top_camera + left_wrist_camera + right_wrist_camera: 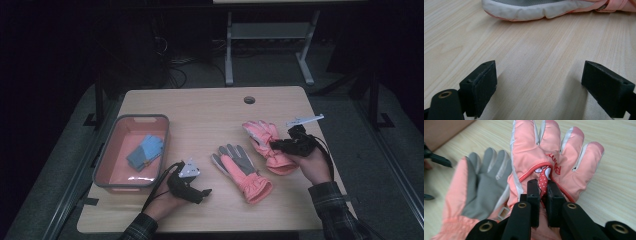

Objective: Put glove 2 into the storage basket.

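Two pink gloves lie on the wooden table (pixel 210 112). One glove (pixel 242 171) rests palm up, its grey palm showing, near the middle. The other pink glove (pixel 267 145) lies back up to its right; my right gripper (pixel 274 145) is shut on a pinch of its back fabric (pixel 543 185), where red dotted trim shows. My left gripper (pixel 206 192) is open, low over bare wood near the front, left of the palm-up glove (pixel 534 8), whose white-edged side lies beyond the jaws. The palm-up glove (pixel 477 192) also lies left of the held one.
A grey-rimmed pink bin (pixel 107 160) stands at the table's left with a blue glove (pixel 146 151) inside. A cable hole (pixel 249 99) sits near the far edge. A metal frame (pixel 270 32) stands on the floor beyond the table.
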